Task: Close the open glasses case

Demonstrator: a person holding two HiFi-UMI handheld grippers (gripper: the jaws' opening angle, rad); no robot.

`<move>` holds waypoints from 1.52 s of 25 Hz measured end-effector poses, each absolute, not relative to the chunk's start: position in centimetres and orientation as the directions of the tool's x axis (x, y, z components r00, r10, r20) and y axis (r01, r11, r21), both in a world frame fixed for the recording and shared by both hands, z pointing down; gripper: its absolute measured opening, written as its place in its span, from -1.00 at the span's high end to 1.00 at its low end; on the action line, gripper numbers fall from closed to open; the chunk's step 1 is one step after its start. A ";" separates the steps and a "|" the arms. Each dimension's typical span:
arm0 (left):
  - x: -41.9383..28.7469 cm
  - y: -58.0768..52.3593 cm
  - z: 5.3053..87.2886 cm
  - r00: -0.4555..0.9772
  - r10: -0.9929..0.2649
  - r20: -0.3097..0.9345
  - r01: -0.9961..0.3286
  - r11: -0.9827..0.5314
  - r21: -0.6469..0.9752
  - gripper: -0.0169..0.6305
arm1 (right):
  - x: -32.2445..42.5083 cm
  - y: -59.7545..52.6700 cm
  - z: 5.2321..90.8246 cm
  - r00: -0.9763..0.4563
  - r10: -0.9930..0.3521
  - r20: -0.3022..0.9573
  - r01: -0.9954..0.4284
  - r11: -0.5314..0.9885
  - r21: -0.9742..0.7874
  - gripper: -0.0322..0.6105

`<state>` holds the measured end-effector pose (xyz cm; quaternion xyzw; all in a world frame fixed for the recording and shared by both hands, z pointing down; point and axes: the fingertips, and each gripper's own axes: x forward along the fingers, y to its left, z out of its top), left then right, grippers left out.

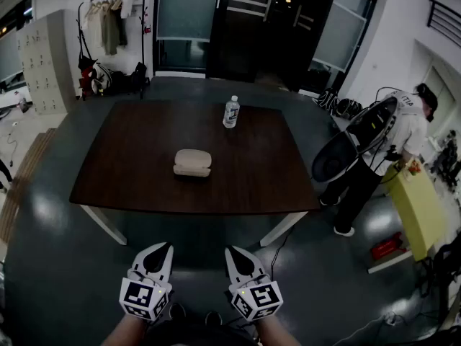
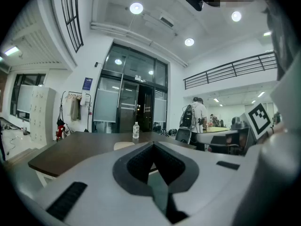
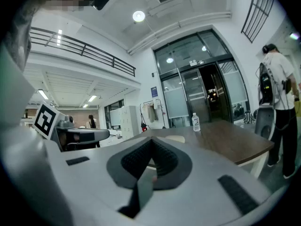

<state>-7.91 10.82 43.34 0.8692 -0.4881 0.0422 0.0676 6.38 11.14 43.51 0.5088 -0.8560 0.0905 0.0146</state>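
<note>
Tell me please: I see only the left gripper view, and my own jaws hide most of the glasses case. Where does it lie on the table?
Observer: In the head view the glasses case lies near the middle of the table, on your side of the water bottle and apart from it.
Operator: Is the right gripper close to it?
Observer: No. The right gripper hangs over the floor, short of the table's near edge, beside the left gripper.
Operator: And its jaws?
Observer: In the right gripper view they are together, with nothing between them.
</note>
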 end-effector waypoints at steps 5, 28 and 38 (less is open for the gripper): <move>-8.2 10.1 44.3 0.527 -0.838 0.142 -0.849 -0.512 0.131 0.92 | 5.6 10.4 43.5 -0.491 -0.864 0.109 -0.870 0.479 -0.117 0.94; -13.1 7.0 47.9 0.551 -0.815 0.178 -0.831 -0.555 0.031 0.92 | 2.0 8.7 45.1 -0.465 -0.885 -0.012 -0.844 0.447 -0.298 0.93; -13.6 1.5 50.0 0.495 -0.841 0.219 -0.865 -0.501 0.033 0.92 | 3.2 2.6 48.7 -0.470 -0.881 0.055 -0.842 0.429 -0.326 0.93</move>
